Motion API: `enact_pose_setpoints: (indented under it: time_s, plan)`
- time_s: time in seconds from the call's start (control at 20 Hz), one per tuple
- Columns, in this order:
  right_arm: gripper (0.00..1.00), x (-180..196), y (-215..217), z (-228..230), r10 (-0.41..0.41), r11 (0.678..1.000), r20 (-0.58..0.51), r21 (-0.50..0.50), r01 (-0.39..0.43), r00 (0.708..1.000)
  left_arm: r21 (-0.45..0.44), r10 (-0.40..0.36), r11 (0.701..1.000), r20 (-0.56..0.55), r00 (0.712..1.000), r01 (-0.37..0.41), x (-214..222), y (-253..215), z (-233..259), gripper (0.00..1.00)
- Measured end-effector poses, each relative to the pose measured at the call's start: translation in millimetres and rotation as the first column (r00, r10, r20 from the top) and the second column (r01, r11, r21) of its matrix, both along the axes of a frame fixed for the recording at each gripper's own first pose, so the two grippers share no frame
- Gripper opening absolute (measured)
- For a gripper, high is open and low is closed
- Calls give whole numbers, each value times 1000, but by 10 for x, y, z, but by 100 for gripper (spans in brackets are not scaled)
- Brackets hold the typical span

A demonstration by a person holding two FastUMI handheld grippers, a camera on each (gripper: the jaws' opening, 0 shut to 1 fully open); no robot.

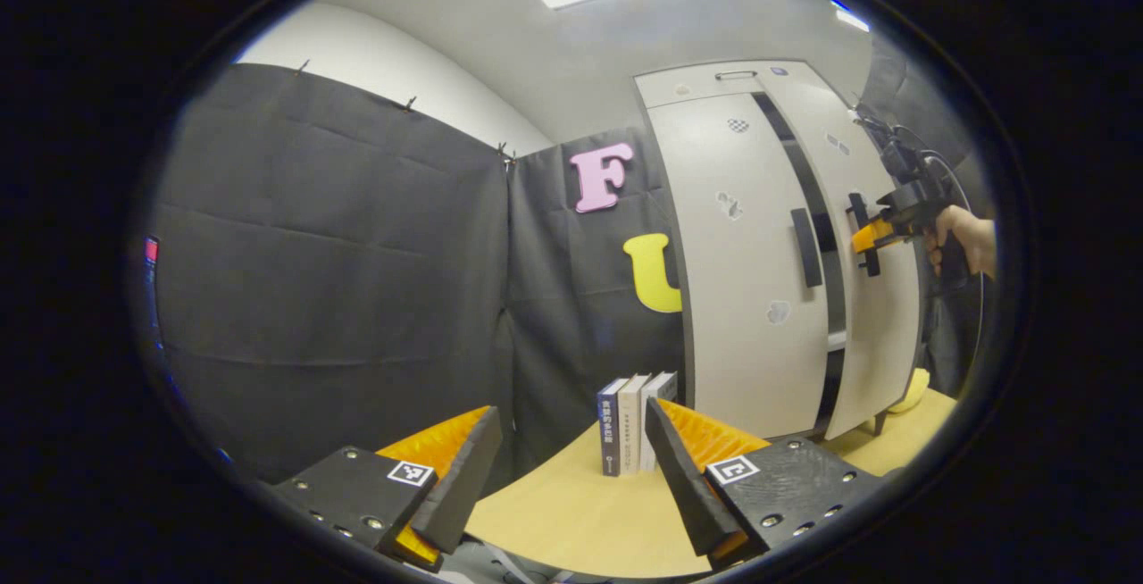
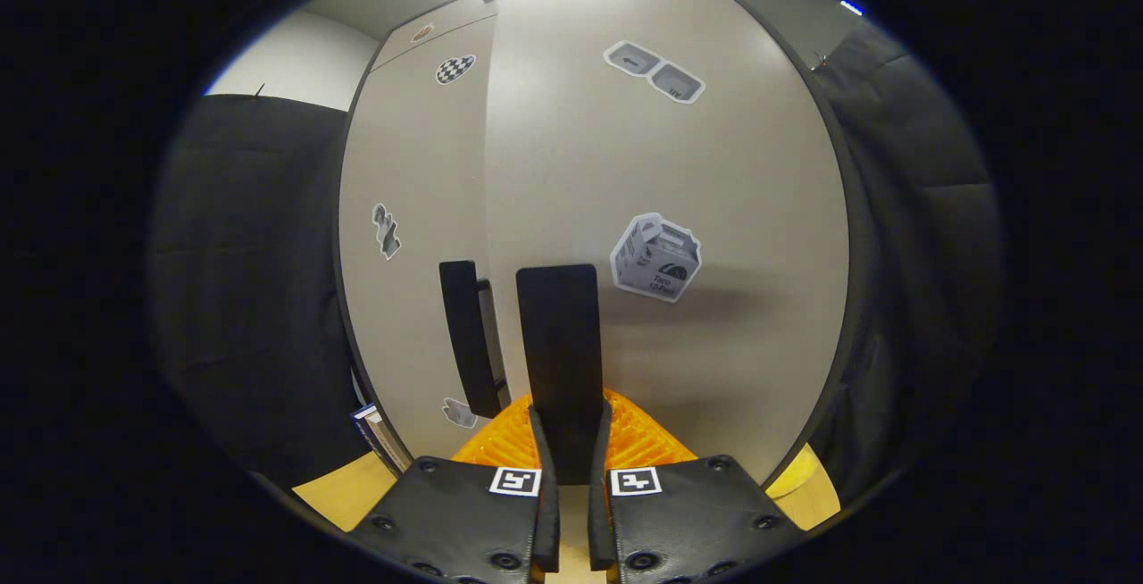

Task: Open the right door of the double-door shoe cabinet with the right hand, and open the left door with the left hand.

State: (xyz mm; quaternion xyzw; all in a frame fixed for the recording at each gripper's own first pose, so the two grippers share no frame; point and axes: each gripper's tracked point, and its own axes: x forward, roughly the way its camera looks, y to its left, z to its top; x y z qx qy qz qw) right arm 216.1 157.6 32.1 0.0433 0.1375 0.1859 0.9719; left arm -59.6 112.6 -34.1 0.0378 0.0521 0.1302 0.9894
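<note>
Right gripper (image 2: pixel 571 441): clamped on right door handle (image 2: pixel 561 361) at 6 o'clock
Left gripper (image 1: pixel 571 477): wide apart, holding nothing
Shoe cabinet (image 1: pixel 759 245): pale grey, stickered, 2 o'clock; right door (image 1: pixel 880 316) ajar, left door (image 1: pixel 750 298) shut

the left gripper (image 1: pixel 571 477) carries two wedge-shaped fingers (image 1: pixel 460 477) with ribbed inner faces, each on a black textured block studded with silver screws and a square black-and-white marker (image 1: pixel 411 473). the right gripper (image 2: pixel 571 477) bears matching markers and screws; seen from the left gripper view, cables (image 1: pixel 893 142) loop above it.
</note>
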Motion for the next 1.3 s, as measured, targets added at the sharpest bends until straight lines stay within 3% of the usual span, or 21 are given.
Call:
enact_pose_setpoints:
  time_s: [0.85, 1.3]
  plan:
    - [14, -300, -281, 94, 83, 996, -14, 8, -83, 996, 19, -146, 989, 14, 989, 146, 338, -642, 112, 95]
    - [14, -358, -444, 103, 80, 997, -8, 10, -80, 997, 12, -234, 972, 22, 972, 233, 462, -1109, 133, 95]
